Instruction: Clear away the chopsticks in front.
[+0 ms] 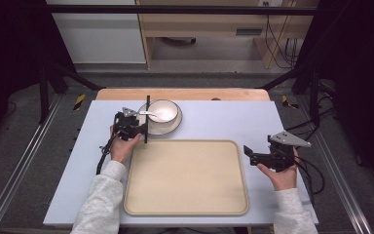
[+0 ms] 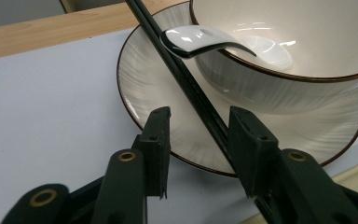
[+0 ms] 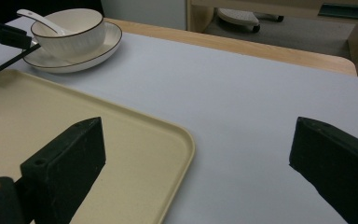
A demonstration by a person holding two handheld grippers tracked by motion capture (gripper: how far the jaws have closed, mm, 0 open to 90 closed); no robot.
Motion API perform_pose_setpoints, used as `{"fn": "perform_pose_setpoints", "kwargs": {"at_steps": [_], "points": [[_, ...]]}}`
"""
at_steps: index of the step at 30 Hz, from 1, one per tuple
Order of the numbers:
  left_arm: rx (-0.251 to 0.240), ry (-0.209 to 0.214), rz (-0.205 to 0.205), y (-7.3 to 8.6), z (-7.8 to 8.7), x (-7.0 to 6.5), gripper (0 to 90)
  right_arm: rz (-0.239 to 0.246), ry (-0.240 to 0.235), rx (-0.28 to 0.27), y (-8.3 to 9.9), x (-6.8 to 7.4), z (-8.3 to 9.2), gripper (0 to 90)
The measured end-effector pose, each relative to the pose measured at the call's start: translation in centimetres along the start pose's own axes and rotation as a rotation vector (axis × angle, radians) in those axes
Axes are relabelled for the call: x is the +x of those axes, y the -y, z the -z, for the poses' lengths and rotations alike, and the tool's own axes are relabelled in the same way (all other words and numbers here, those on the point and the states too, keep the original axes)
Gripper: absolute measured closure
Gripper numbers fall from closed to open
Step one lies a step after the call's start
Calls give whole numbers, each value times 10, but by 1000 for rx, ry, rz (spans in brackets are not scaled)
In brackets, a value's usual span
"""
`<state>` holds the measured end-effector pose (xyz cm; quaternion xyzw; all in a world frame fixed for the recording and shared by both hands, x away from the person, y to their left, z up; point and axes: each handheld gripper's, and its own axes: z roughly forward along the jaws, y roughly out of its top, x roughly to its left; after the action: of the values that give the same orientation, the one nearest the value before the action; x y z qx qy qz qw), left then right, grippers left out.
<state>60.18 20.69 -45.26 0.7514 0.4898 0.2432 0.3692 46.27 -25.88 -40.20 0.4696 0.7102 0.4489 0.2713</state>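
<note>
**Left gripper straddles chopsticks at the plate's edge**

At a pale blue desk (image 1: 209,122), a person in light grey sleeves works two hand-held grippers. The left gripper (image 1: 135,127) sits low beside a white plate (image 1: 152,130) with a dark rim, which lies at the far left of the desk, just beyond the far left corner of a cream tray (image 1: 185,178). A pair of black chopsticks (image 1: 147,119) rests across the near-left edge of the plate, one end out over the desk toward the tray and the other running past the plate's far side.

In the left gripper view, the chopsticks (image 2: 186,84) pass between the two black fingers (image 2: 156,140). They lie close against the inner face of the right-hand finger, while a clear gap remains to the left-hand one, so the fingers stand half-narrowed around the sticks without clamping them.

On the plate (image 2: 154,88) stands a white bowl (image 2: 279,70) with a brown rim, and a white ceramic spoon (image 2: 200,39) leans in it, its handle hanging out over the rim just beside the chopsticks.

The right gripper (image 1: 253,155) is held well apart from all this, just off the tray's right edge, its fingers (image 3: 70,163) spread wide with nothing between them. In its view the tray's corner (image 3: 182,140) lies below, with the bowl (image 3: 70,32) far off.
</note>
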Motion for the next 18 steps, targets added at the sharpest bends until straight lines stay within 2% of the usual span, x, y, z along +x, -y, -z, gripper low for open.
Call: {"fn": "perform_pose_setpoints", "kwargs": {"at_steps": [4, 9, 18], "points": [[5, -3, -12, 2, -3, -1, 668, 1, 1, 2, 0, 0, -1, 38], [-13, 0, -20, 1, -1, -2, 774, 1, 2, 1, 0, 0, -1, 39], [-8, -11, -32, 1, -2, 0, 827, 0, 0, 2, 0, 1, -1, 41]]}}
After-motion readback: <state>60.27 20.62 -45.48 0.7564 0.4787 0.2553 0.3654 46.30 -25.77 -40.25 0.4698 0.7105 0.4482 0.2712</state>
